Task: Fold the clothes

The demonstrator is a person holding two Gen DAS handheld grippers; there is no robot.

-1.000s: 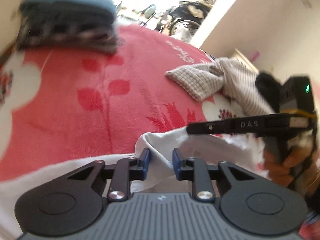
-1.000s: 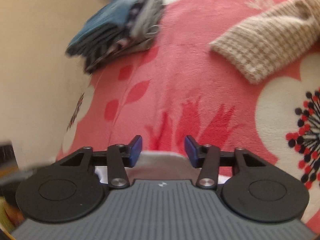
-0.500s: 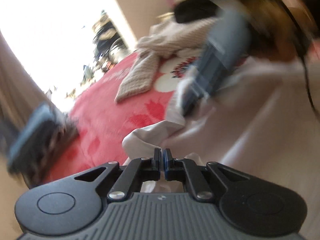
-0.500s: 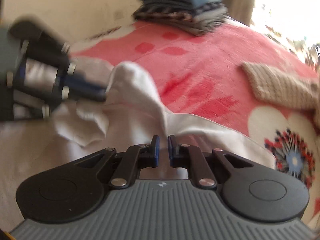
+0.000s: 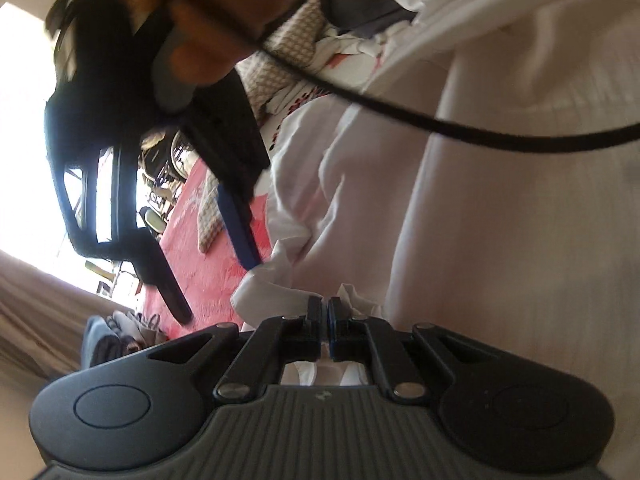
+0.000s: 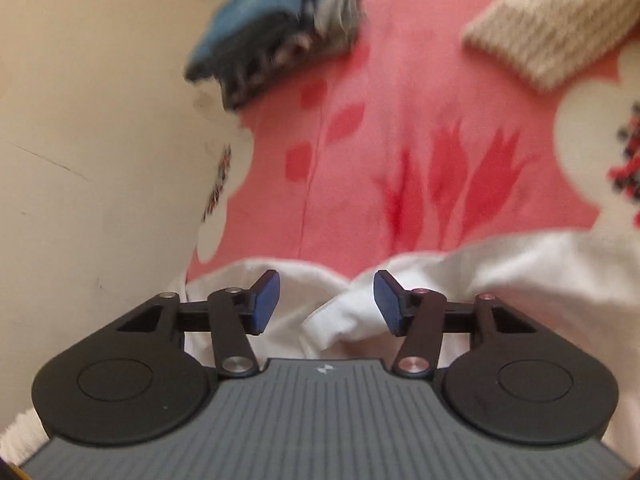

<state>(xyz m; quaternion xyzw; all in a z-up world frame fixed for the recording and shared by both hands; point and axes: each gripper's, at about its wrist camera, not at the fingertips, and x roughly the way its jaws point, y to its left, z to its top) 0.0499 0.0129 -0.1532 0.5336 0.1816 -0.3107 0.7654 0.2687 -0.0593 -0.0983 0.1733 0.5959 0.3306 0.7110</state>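
Two grippers work a white garment [image 5: 500, 208] lying on a bed's red floral blanket [image 6: 400, 140]. Left gripper [image 5: 324, 312] has its jaws closed, pinching a fold of the white cloth. Right gripper [image 6: 326, 300] has just been opening its jaws; they stand apart over a rumpled edge without pressing it. Folded clothes [image 6: 280, 28] are stacked by the wall, near a beige knit sweater [image 6: 560, 32].
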